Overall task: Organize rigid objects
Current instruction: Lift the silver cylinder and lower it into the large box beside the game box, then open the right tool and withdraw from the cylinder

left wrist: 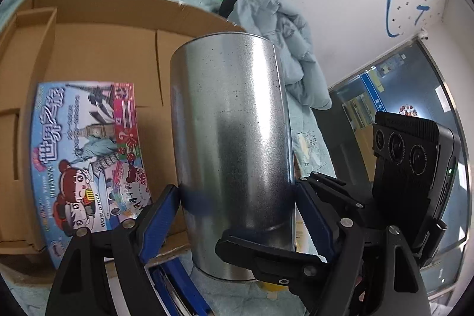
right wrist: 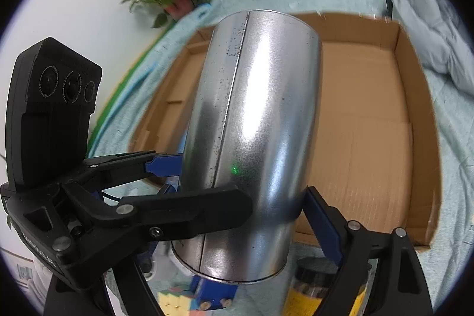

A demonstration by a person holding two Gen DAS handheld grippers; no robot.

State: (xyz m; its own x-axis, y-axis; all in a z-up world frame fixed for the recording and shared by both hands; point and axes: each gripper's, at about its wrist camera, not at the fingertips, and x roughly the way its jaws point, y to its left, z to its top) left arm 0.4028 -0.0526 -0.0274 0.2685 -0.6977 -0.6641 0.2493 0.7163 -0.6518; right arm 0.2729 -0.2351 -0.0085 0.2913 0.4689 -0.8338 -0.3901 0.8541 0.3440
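Two grippers clamp one thing between them: a tall galvanised metal cylinder (left wrist: 234, 150), held up over a shallow brown cardboard box (left wrist: 97, 49). In the left wrist view the left gripper (left wrist: 237, 215) has its blue-padded fingers (left wrist: 161, 219) pressed on the lower part of the can at the bottom centre of the frame, with a black finger of the other gripper crossing in front. In the right wrist view the right gripper (right wrist: 275, 209) grips the same can low down, at the lower centre, and the left gripper (right wrist: 166, 165) comes in from the left edge. Both sets of jaws stand wide, spread by the can's width.

The step in hand looks like carrying the can to the box. That box lies on a light blue towel-like cover (right wrist: 453, 168) and fills the upper left of the left wrist view; a colourful board-game box with cartoon children (left wrist: 89, 156) already lies flat inside it, at the left. The box floor to the right of the can in the right wrist view is bare.

Next, I judge, the can must be lowered onto that bare floor, clear of the game box, both hands sinking together so it does not tilt, then both grippers let go.
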